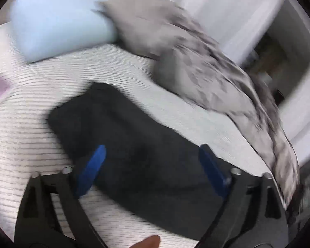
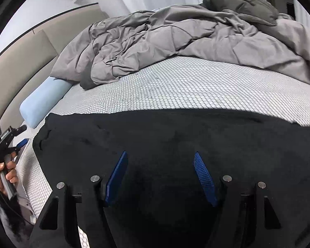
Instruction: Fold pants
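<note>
The black pants [image 2: 175, 136] lie flat on the white patterned mattress [image 2: 175, 91] as a long folded strip. In the blurred left wrist view the pants [image 1: 134, 140] run from the middle toward the lower right. My left gripper [image 1: 153, 150] is open above the strip's near part, with blue pads [image 1: 93, 169] on either side and nothing between them. My right gripper [image 2: 160, 157] is open just above the middle of the pants, holding nothing. The left gripper also shows at the far left of the right wrist view [image 2: 8, 142], held in a hand off the pants' end.
A crumpled grey duvet [image 2: 175, 41] covers the far side of the bed; it also shows in the left wrist view [image 1: 196, 57]. A light blue pillow [image 2: 41, 101] lies by the beige headboard [image 2: 20, 66]. A dark grey cushion [image 2: 241, 6] sits on the duvet.
</note>
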Demonstrator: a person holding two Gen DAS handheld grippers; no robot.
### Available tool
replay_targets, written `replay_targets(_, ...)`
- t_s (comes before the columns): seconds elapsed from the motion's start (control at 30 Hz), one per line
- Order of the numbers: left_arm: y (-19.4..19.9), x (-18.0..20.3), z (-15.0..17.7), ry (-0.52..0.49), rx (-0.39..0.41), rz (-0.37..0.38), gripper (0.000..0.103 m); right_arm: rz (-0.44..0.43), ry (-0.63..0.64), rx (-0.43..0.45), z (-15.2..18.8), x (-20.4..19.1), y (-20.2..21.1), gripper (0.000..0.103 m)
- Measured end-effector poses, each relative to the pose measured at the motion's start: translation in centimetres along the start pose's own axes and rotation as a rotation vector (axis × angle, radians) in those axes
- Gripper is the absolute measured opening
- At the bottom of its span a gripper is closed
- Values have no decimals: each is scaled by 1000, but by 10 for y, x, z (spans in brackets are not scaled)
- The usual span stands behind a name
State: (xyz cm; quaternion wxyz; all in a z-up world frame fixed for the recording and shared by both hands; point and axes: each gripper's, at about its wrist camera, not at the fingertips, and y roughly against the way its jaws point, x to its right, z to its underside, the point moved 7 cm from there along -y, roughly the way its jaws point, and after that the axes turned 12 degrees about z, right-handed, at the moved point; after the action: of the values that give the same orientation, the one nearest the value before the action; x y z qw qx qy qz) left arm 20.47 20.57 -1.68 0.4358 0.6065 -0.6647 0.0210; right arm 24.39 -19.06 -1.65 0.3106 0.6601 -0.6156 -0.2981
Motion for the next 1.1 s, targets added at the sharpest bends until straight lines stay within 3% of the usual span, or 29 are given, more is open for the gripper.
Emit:
replay_targets(0.07, -25, 38, 10, -95, -74, 69, 102, 7, 57, -20, -13, -11, -9, 68)
replay_targets(0.2, -63, 80, 35, -205, -182, 105, 102, 33, 279, -106, -30, -36, -37, 68)
replay_targets(0.33, -81, 92, 47, -226, -224, 99, 102, 27, 552, -233, -23, -58, -71, 68)
replay_targets(0.53, -79, 73, 43, -203, -214, 85, 102, -27, 754, -344, -9, -68, -100, 68)
replay_targets(0.6, -83, 66, 37, -184, -205, 80, 102, -33, 785, -347, -8, -69, -102, 65)
replay_targets(0.67, -86, 59, 31, -165, -197, 72, 102, -69, 819, -343, -7, -73, -97, 39)
replay_targets(0.77, -83, 49, 28, -137, -190, 66, 102, -97, 903, -317, 1, -82, -88, 10)
replay_targets(0.83, -80, 45, 27, -124, -184, 64, 102, -104, 932, -292, 3, -85, -84, 3)
replay_targets(1.03, -68, 43, 27, -133, -166, 63, 102, 5, 892, -170, -32, -71, -80, 1)
replay_targets(1.1, -66, 41, 27, -131, -165, 58, 102, 43, 833, -172, -50, -62, -82, 9)
